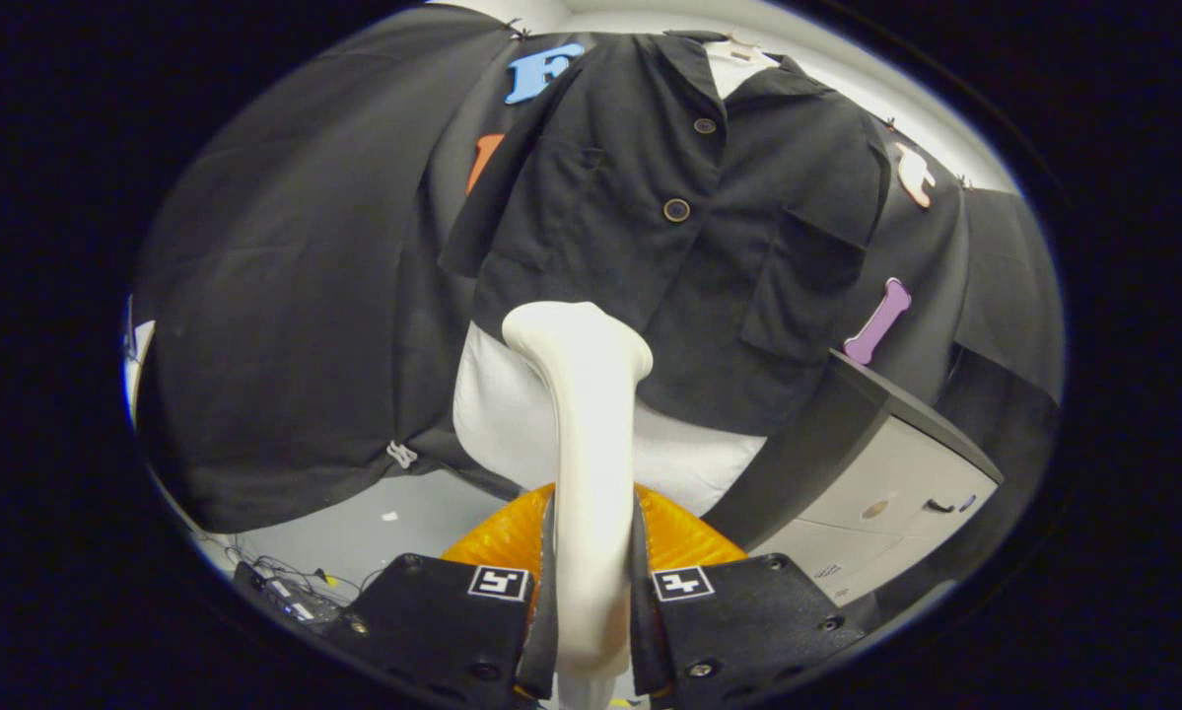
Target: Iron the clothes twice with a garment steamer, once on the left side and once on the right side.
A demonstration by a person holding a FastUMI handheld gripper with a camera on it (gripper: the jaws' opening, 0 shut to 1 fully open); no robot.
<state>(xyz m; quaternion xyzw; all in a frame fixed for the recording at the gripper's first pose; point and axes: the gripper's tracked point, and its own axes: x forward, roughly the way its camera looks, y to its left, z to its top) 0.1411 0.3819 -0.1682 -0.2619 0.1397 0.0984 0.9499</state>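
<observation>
A black short-sleeved shirt (669, 237) with dark buttons and a chest pocket hangs on a white mannequin torso (512, 414) straight ahead. My gripper (591, 592) is shut on the handle of a white garment steamer (591, 444), which rises between the two fingers. The steamer's head (576, 340) sits at the shirt's lower hem, on the left half of the front, touching or almost touching the cloth. Whether steam comes out is not visible.
An orange ribbed base (512, 537) lies just beyond the fingers under the torso. A grey cabinet with a dark top (896, 473) stands to the right. Cables and a power strip (290, 592) lie on the pale floor to the left. Black cloth walls (285, 296) hang behind.
</observation>
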